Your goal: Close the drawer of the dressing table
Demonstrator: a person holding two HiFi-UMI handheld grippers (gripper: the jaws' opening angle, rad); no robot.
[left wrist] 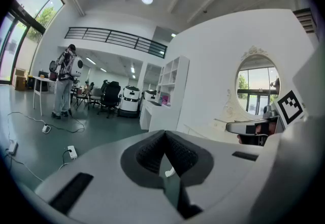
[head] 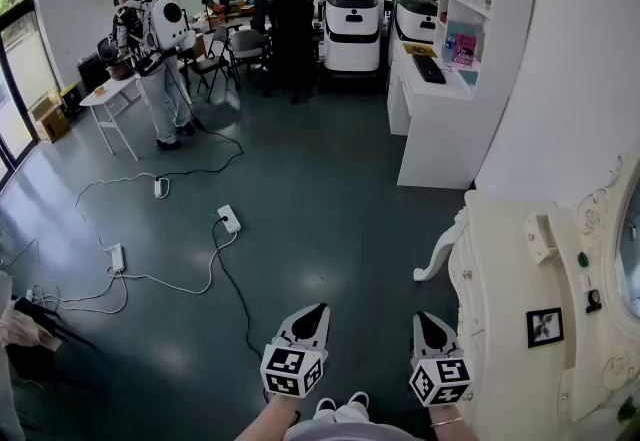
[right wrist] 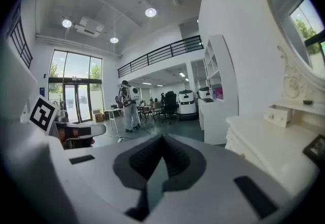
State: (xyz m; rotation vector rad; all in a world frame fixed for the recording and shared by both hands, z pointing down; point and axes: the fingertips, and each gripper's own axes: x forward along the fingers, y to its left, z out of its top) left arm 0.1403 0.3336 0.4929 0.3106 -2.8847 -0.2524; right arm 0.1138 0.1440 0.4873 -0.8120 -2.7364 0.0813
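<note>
The cream dressing table [head: 505, 274] stands at the right of the head view, with its carved leg [head: 440, 254] toward the floor and its oval mirror [left wrist: 258, 82] against the wall. From above I cannot make out its drawer front. My left gripper [head: 320, 309] hangs over the dark floor, left of the table and apart from it, jaws together and empty [left wrist: 164, 133]. Close beside the table's front edge is my right gripper [head: 425, 317], also shut with nothing in it [right wrist: 162, 138]. The table top [right wrist: 269, 139] lies just right of it.
On the table top sit a small white box [head: 540, 237] and a framed picture [head: 545, 326]. Cables and power strips [head: 229, 218] trail over the floor ahead. A white desk with shelves [head: 430, 99] stands beyond; a person with a backpack [head: 155, 54] and chairs are far off.
</note>
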